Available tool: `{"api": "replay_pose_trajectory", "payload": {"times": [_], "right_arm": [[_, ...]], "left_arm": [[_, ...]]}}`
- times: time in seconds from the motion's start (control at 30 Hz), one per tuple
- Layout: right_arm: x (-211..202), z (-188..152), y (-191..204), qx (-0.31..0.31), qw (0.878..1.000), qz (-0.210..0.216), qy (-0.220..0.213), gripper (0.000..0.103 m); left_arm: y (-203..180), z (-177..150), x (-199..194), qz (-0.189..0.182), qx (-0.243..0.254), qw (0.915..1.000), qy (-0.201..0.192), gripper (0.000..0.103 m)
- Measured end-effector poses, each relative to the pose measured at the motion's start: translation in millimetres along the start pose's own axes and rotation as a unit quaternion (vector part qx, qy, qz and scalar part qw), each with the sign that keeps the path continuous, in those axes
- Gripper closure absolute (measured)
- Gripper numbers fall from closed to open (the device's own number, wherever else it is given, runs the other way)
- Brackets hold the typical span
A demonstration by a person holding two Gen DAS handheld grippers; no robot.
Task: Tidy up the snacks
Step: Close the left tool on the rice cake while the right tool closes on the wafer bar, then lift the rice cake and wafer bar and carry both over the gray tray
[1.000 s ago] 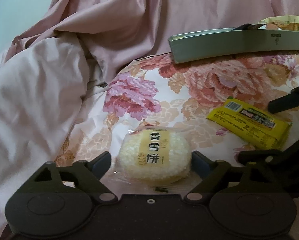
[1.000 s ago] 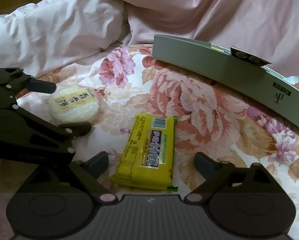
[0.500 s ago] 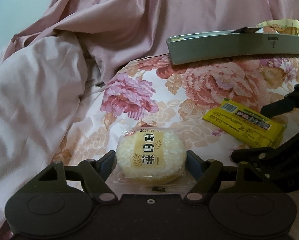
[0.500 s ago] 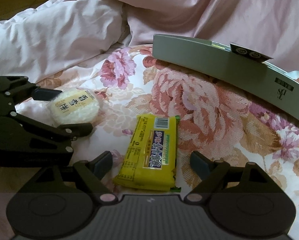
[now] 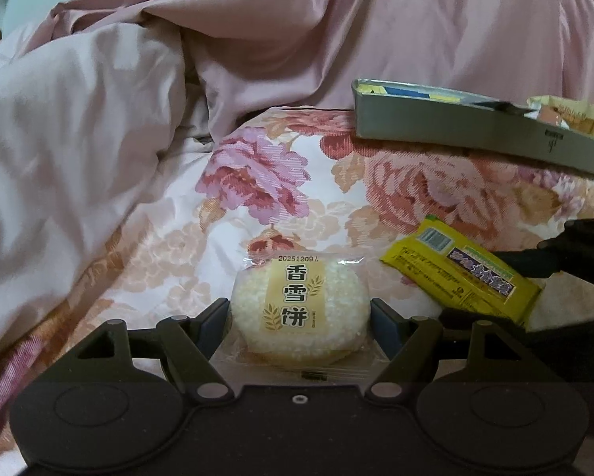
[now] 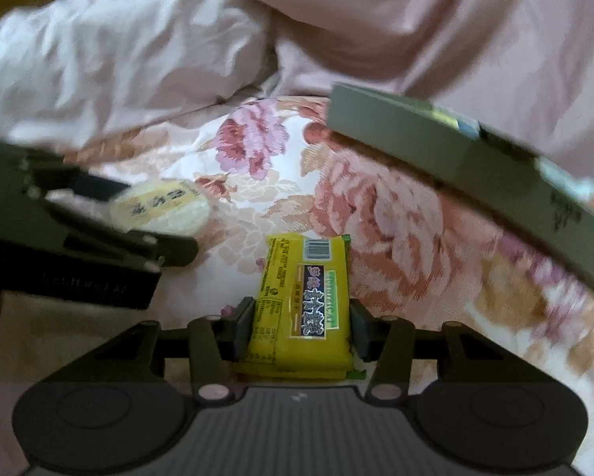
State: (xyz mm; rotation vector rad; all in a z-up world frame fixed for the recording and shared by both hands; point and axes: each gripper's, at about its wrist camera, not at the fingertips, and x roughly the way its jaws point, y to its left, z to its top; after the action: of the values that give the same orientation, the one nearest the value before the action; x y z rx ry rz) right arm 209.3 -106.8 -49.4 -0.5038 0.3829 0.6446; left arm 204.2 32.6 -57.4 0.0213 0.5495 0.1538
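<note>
A round white rice cracker (image 5: 297,289) in a clear wrapper lies on the floral bed sheet. My left gripper (image 5: 300,311) is shut on it, one pad against each side. To its right lies a yellow snack packet (image 5: 463,273). In the right wrist view the jaws of my right gripper (image 6: 300,313) are closing on this yellow packet (image 6: 304,277), with both pads touching its long edges. The rice cracker (image 6: 162,206) also shows there at the left, between the left gripper's fingers (image 6: 170,246). A grey open box (image 5: 475,131) with several snack packets (image 5: 566,115) in it stands behind.
A rumpled pink duvet (image 5: 98,139) is heaped along the left and back. The floral sheet (image 5: 257,174) stretches between the snacks and the grey box (image 6: 435,146). The two grippers work close side by side.
The left jaws came in onto the rice cracker. The right jaws closed from wide apart onto the yellow packet. Both views have tilted a little.
</note>
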Motion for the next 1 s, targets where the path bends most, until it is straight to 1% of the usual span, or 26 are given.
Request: {"api": "replay_pose_trajectory", "payload": {"times": [0.07, 0.13, 0.23, 0.5, 0.73, 0.87, 1.0], "right_arm": [[-4.4, -2.8, 13.2, -0.062, 0.998, -0.029, -0.014, 0.050], [-6.0, -6.6, 23.6, -0.111, 0.992, -0.051, -0.026, 0.050], [-6.6, -8.9, 29.2, -0.137, 0.988, -0.065, -0.035, 0.050], [-9.5, -9.6, 28.0, -0.154, 0.982, -0.091, -0.062, 0.050], [-16.3, -5.9, 25.7, -0.156, 0.976, -0.108, -0.103, 0.050], [-21.0, -3.4, 24.1, -0.159, 0.973, -0.115, -0.123, 0.050], [-25.8, -1.8, 23.2, -0.167, 0.969, -0.121, -0.138, 0.050]], "left_arm": [[2.3, 0.6, -1.1, -0.006, -0.020, 0.9998, 0.000, 0.027], [5.7, 0.6, -2.5, -0.012, -0.044, 0.9990, 0.000, 0.027], [9.1, 0.0, -2.9, -0.016, -0.064, 0.9978, -0.003, 0.027], [10.7, -0.1, -6.9, -0.014, -0.083, 0.9962, -0.024, 0.027], [13.0, 2.3, -12.7, -0.014, -0.099, 0.9941, -0.041, 0.027], [12.3, 3.0, -16.3, -0.007, -0.101, 0.9931, -0.058, 0.027], [14.1, 8.7, -17.7, 0.000, -0.128, 0.9887, -0.077, 0.027]]}}
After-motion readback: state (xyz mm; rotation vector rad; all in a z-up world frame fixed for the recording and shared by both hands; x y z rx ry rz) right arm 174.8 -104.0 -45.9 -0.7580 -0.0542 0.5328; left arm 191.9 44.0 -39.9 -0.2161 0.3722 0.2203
